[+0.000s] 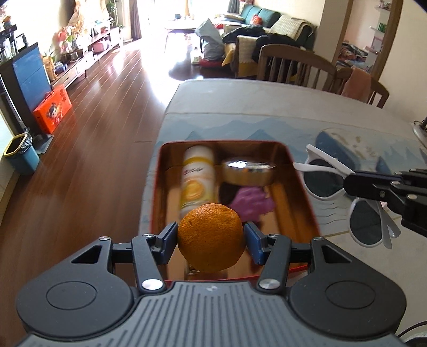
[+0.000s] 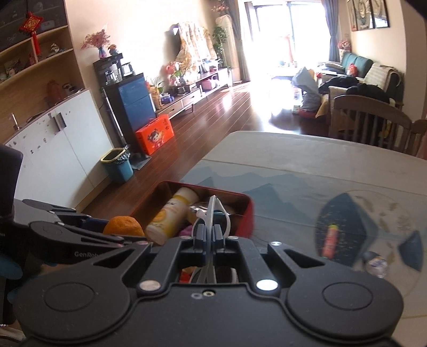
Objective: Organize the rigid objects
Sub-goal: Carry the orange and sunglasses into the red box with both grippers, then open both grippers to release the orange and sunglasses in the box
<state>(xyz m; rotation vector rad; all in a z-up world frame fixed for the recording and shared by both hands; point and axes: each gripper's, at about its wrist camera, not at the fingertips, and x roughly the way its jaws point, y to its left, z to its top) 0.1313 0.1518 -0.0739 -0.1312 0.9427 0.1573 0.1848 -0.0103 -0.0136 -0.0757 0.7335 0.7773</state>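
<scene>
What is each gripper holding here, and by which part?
The left gripper clamps the orange across its sides. The right gripper pinches the white sunglasses by a folded temple arm.

Home living-dining room: sofa (image 1: 263, 16), TV cabinet (image 2: 186, 98), wooden chairs (image 1: 296, 65), dining table (image 1: 267, 106).

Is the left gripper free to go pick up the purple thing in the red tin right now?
Probably not: the left gripper is shut on the orange, so it must drop that before reaching the purple thing.
</scene>
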